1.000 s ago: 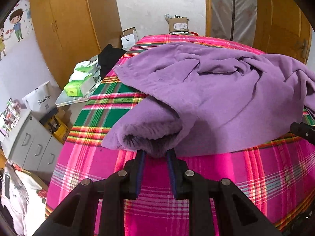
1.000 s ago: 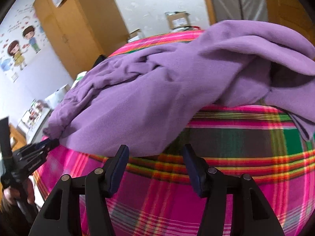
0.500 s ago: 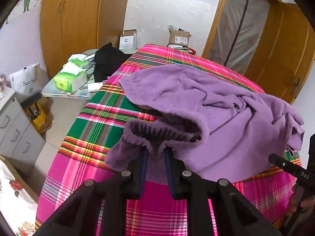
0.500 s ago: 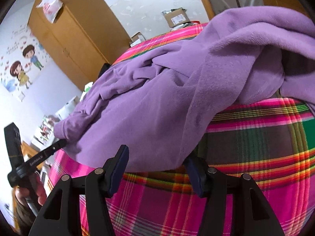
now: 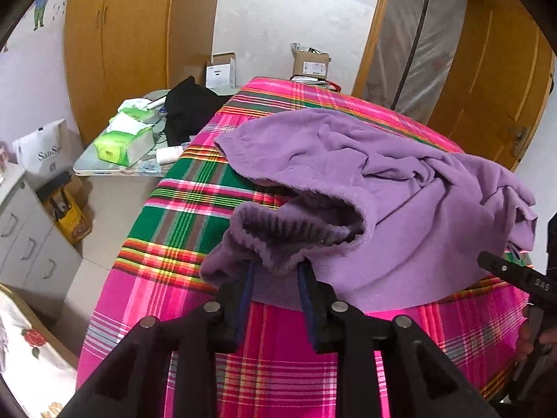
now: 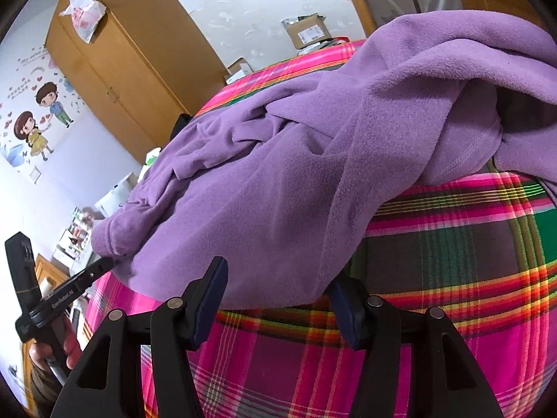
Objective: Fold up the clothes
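Note:
A crumpled purple fleece garment (image 5: pixel 400 191) lies across a bed covered in pink and green plaid cloth (image 5: pixel 174 226). My left gripper (image 5: pixel 275 268) grips its ribbed cuff (image 5: pixel 289 230), bunched between the fingers and raised off the cloth; the jaws are opening slightly. The right wrist view shows the same garment (image 6: pixel 313 174) with its near edge draped between the wide-open fingers of my right gripper (image 6: pixel 276 277); the cloth hides the right fingertip. The left gripper (image 6: pixel 104 264) pinches the garment's far left end there. The right gripper (image 5: pixel 504 271) shows at the left view's right edge.
Left of the bed stands a low table (image 5: pixel 87 170) with tissue packs (image 5: pixel 122 142) and a black garment (image 5: pixel 188 108). Grey drawers (image 5: pixel 21 237), a wooden wardrobe (image 5: pixel 115 35) and cardboard boxes (image 5: pixel 310 64) ring the bed. A person's hand (image 6: pixel 52 351) holds the left gripper.
The left gripper lifted the cuff off the bed and pulled it back, opening its ribbed mouth. The right gripper rolled slightly, and the garment's edge now lies between its fingers.

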Motion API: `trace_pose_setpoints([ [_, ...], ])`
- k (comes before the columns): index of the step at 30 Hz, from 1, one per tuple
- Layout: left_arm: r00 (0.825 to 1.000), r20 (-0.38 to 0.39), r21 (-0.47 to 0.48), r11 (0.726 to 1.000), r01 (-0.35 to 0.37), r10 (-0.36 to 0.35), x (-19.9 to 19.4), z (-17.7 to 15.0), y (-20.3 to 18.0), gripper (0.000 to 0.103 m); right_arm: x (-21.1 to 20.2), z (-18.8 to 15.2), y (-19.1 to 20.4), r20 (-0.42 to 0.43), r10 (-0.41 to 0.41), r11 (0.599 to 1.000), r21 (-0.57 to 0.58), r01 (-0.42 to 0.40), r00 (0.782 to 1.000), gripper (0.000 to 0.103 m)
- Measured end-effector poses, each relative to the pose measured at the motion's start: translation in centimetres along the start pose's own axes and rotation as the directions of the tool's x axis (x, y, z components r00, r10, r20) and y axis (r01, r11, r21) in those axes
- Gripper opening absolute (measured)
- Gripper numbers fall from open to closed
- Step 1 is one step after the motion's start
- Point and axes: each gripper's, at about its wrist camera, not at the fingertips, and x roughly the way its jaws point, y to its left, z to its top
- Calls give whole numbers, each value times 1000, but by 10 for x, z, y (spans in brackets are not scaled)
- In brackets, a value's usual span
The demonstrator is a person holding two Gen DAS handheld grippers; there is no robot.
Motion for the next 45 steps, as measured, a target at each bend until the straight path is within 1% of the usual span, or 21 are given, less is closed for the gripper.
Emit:
trace_pose_setpoints([
  [3,1000,21,-10,1000,19,-19,-5,-1,2,21,1,0,0,2,-2,1000,-4,2,1000,59],
  [5,1000,14,-12,1000,-6,6,-6,0,4,21,1,1,0,1,0,1000,1,0,1000,59],
  [9,999,5,9,999,-42,42,-8,0,4,25,1,1,-2,2,2,1000,6,-2,1000,59],
  [13,991,-7,54,990,-131,131,-6,-1,3,25,1,1,-1,3,-1,1000,5,1,1000,59],
  [14,991,-9,53,990,-132,132,-6,-1,5,25,1,1,-1,3,-2,1000,5,2,1000,59],
  [17,994,-10,54,993,-108,109,-9,-3,12,25,1,0,-1,3,-1,1000,7,1,1000,59],
  [20,996,-5,96,991,-91,92,-9,-1,14,25,2,0,0,5,-4,1000,8,4,1000,59],
  [24,998,-24,140,989,-57,61,1,5,17,25,2,0,1,7,-9,1000,3,9,1000,59],
  [29,997,-19,225,972,-72,78,5,9,16,25,2,0,1,5,-10,1000,1,10,1000,59],
  [32,996,-35,216,974,-74,84,7,9,25,25,1,0,0,6,-12,1000,0,12,1000,59],
  [35,998,-46,177,984,-36,45,8,10,34,25,1,0,0,9,-10,1000,5,10,1000,59],
  [39,997,-46,220,975,-46,57,15,14,24,25,2,-1,3,11,-26,1000,-6,26,1000,59],
  [43,998,-47,256,966,-34,47,22,21,15,25,3,-1,6,14,-36,999,-25,36,999,60],
  [45,999,-42,270,963,-11,23,19,22,12,25,5,-1,7,13,-37,999,-29,37,999,60],
])
